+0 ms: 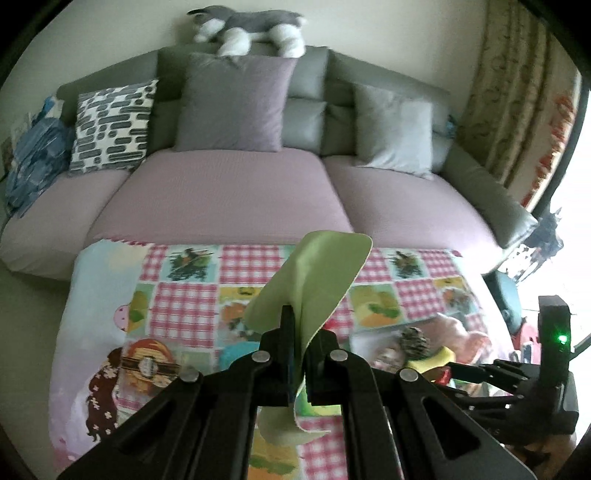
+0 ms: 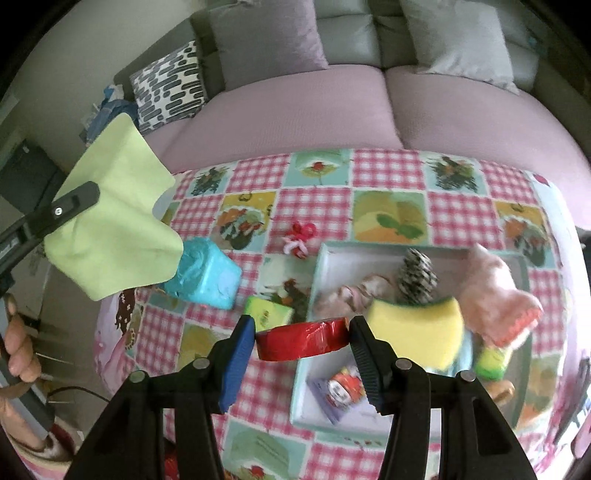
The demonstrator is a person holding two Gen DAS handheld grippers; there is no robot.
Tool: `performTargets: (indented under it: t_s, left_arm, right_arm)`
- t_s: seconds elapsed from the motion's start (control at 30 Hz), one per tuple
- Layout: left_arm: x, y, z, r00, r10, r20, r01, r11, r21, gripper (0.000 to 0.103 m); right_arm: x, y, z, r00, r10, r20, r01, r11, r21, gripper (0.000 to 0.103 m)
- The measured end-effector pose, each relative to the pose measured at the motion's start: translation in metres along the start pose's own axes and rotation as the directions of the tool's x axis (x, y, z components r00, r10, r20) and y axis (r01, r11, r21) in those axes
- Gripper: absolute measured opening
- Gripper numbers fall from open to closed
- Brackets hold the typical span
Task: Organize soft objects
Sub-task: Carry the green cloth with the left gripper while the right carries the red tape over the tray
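Observation:
My left gripper is shut on a light green cloth and holds it up above the patterned table; the cloth also shows at the left of the right wrist view. My right gripper is shut on a red tape roll above the near edge of a pale tray. The tray holds a yellow-green sponge, a pink plush, a striped black-and-white ball and a small printed packet.
On the checked tablecloth lie a turquoise wrapped block, a green-yellow sponge and a red-pink knot. Behind is a purple sofa with cushions and a grey plush dog.

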State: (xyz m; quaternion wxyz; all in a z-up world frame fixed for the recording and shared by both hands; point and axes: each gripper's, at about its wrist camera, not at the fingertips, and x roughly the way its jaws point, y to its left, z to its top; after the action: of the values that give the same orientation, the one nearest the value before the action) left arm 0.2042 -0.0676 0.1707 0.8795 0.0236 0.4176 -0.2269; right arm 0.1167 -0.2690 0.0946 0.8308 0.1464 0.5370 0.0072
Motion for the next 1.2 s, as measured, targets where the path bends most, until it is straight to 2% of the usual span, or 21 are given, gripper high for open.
performTargets:
  t_s: [0.3,0.53,0.97,1.2]
  left_arm:
    - [-0.006,-0.067,-0.033,0.997,-0.077,-0.013,0.077,0.994,0.073,0.004]
    - [0.006,-0.107,-0.066,0.990,-0.122,-0.064,0.129,0.985,0.111,0.004]
    - [0.045,-0.172,-0.112,0.962,-0.187,-0.198,0.222,0.960,0.172,0.004]
    - [0.080,-0.182,-0.128,0.950,-0.184,-0.251,0.228,0.960,0.162,0.004]
  right_arm:
    - [-0.024,-0.043,-0.037,0.999,-0.040,0.007,0.040,0.998,0.058,0.056]
    - [-0.024,-0.076,-0.065,0.998,-0.068,-0.017,0.070,0.992,0.106,0.056]
    - [-0.011,-0.124,-0.099,0.991,-0.109,-0.083,0.121,0.978,0.170,0.056]
    - [0.003,-0.146,-0.106,0.985,-0.121,-0.123,0.144,0.968,0.203,0.056]
